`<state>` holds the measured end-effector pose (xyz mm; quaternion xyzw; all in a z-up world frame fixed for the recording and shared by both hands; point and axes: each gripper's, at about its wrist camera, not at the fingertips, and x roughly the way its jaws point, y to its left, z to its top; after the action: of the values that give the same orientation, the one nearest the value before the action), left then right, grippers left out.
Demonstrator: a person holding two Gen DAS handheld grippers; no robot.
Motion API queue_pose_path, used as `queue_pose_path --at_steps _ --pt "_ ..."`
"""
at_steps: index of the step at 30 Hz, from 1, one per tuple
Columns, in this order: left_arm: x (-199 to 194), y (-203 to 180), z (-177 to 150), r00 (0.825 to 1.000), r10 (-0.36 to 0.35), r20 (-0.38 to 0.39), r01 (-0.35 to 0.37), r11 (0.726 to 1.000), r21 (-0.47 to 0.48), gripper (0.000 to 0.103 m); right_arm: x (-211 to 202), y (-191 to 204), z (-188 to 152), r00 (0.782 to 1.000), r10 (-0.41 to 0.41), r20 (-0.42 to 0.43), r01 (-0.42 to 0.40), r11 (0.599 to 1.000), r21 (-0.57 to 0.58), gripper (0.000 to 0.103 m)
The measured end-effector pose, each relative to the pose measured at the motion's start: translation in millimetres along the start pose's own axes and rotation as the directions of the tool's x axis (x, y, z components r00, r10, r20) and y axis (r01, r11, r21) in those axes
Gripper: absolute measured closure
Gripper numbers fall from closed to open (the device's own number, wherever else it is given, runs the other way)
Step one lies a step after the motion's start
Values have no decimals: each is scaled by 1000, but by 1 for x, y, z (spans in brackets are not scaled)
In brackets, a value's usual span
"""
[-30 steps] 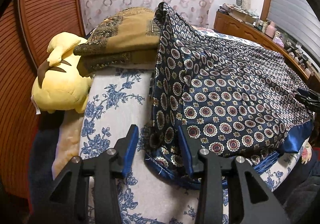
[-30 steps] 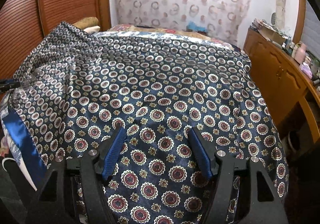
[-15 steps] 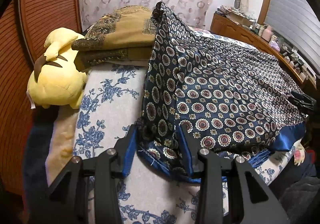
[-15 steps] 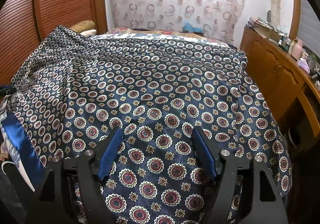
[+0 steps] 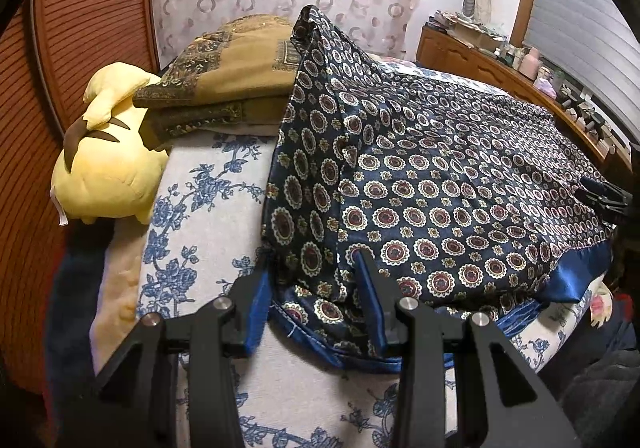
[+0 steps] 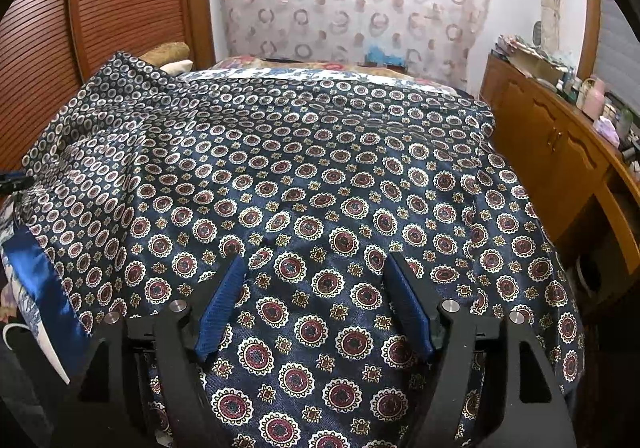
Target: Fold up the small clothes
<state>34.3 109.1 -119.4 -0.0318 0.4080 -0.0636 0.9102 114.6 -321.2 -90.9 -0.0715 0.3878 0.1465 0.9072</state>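
A dark blue satin garment (image 5: 440,175) printed with red-and-white medallions lies spread over the bed, one part draped up over the pillows. Its bright blue hem (image 5: 576,276) shows at the near edge. My left gripper (image 5: 313,262) is open at the garment's near-left corner. A bunched fold sits between its blue pads, and the right finger rests over the cloth. In the right wrist view the same garment (image 6: 320,167) fills the frame. My right gripper (image 6: 315,258) stands wide open just above it, with flat cloth under the gap. At the right edge of the left wrist view the right gripper shows only as a black shape.
A yellow plush toy (image 5: 104,167) and a folded brown-gold blanket (image 5: 224,79) lie at the bed's left side on the blue-flowered sheet (image 5: 200,215). A wooden cabinet (image 6: 552,151) with clutter on top runs along the right. Louvred wooden doors (image 6: 120,7) stand on the left.
The garment's corner now fills the gap between my left fingers; before, it lay mostly by the right finger. The right gripper's jaws stand slightly wider.
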Motion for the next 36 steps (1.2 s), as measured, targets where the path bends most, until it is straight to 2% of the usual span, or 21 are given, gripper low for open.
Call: queue_pose_path --at_steps 11,15,16,20,23,30,36 --pt "0 0 0 1000 -7 10 7 1000 -2 65 0 0 0 1000 0 1 0 1000 0 29" --pt "1 1 1 1000 -12 15 12 1000 -3 70 0 0 0 1000 1 1 -1 1000 -1 29" --pt "1 2 1 1000 -11 17 11 1000 -3 73 0 0 -1 1000 1 1 -1 1000 -1 29" --pt "3 3 2 999 -35 11 36 999 -7 99 0 0 -1 1000 1 2 -1 1000 0 29" --pt "2 -3 7 998 -57 24 57 998 3 101 0 0 -1 1000 1 2 -1 1000 0 29" --pt "-17 -42 55 981 -141 135 128 987 102 102 1 0 -1 1000 1 3 -1 1000 0 29" --pt "-22 -91 97 957 -231 177 194 960 203 102 -2 -3 0 1000 -2 6 2 1000 11 29"
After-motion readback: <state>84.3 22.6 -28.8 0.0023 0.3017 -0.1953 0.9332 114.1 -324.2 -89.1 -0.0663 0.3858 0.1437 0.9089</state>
